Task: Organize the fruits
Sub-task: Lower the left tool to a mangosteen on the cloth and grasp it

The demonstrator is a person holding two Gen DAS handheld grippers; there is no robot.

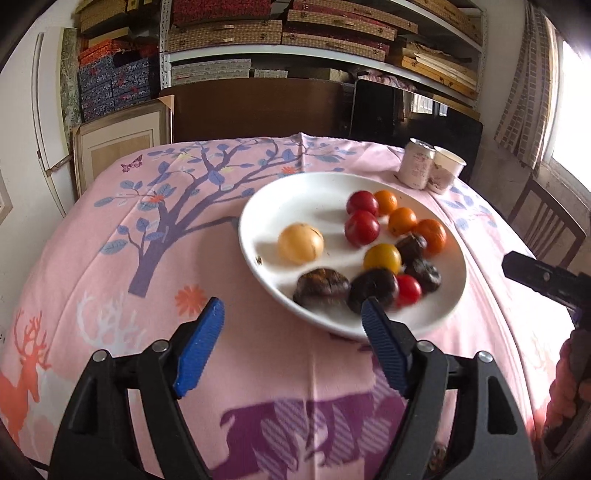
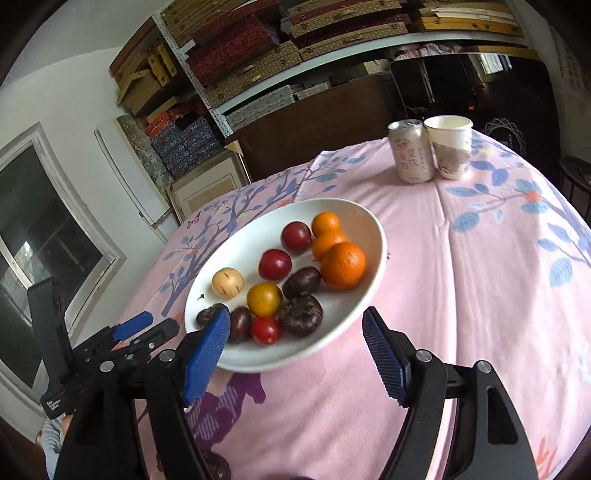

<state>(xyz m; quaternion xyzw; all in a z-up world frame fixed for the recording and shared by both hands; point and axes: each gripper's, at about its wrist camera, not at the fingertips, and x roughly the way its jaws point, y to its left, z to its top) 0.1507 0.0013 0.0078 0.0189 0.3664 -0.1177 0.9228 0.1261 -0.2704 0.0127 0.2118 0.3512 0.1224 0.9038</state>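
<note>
A white plate (image 1: 280, 195) (image 2: 354, 218) on the pink tablecloth holds several fruits: a pale yellow round fruit (image 1: 300, 243) (image 2: 227, 282), red plums (image 1: 362, 228) (image 2: 274, 264), oranges (image 1: 430, 232) (image 2: 343, 265), a yellow fruit (image 1: 382, 258) (image 2: 264, 299), dark purple fruits (image 1: 321, 287) (image 2: 300, 315) and a small red tomato (image 1: 408, 290) (image 2: 265, 330). My left gripper (image 1: 293, 314) is open and empty, just before the plate's near rim; it also shows at the left of the right wrist view (image 2: 133, 325). My right gripper (image 2: 295, 325) is open and empty over the plate's near edge.
A drink can (image 1: 417, 163) (image 2: 411, 151) and a paper cup (image 1: 447, 168) (image 2: 451, 146) stand at the table's far right. Shelves of boxes (image 1: 280, 33) fill the back wall. A wooden chair (image 1: 546, 221) stands to the right of the table.
</note>
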